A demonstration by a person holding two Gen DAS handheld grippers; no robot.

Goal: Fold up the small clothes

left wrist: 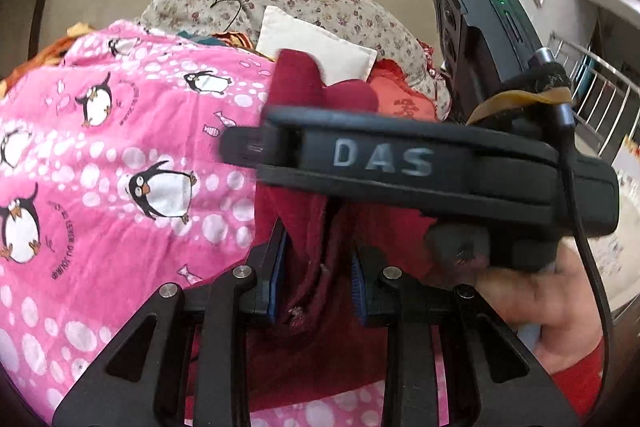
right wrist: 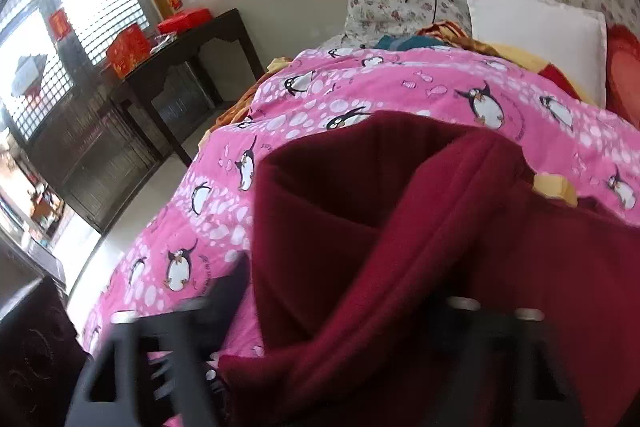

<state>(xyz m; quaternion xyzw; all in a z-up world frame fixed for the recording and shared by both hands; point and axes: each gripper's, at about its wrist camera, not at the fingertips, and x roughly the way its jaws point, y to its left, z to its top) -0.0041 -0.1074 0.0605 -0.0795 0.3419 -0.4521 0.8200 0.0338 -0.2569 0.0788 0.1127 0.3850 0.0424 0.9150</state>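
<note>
Between the blue pads of my left claw (left wrist: 318, 273) hangs a bunched edge of the dark red garment (left wrist: 308, 227); the pads stand slightly apart, so whether they truly pinch it I cannot tell. My right claw (left wrist: 256, 151) crosses at one o'clock, its tips seemingly closed near the cloth. From its own camera, draped cloth hides the fingers. I judge both lift it off the pink penguin blanket (left wrist: 112, 155) to spread it before folding.

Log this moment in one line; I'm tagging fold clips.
stage: mid-fold | left gripper: fingers either side of maroon garment | right gripper: draped by garment, jaws hidden | surface: pink penguin blanket
</note>
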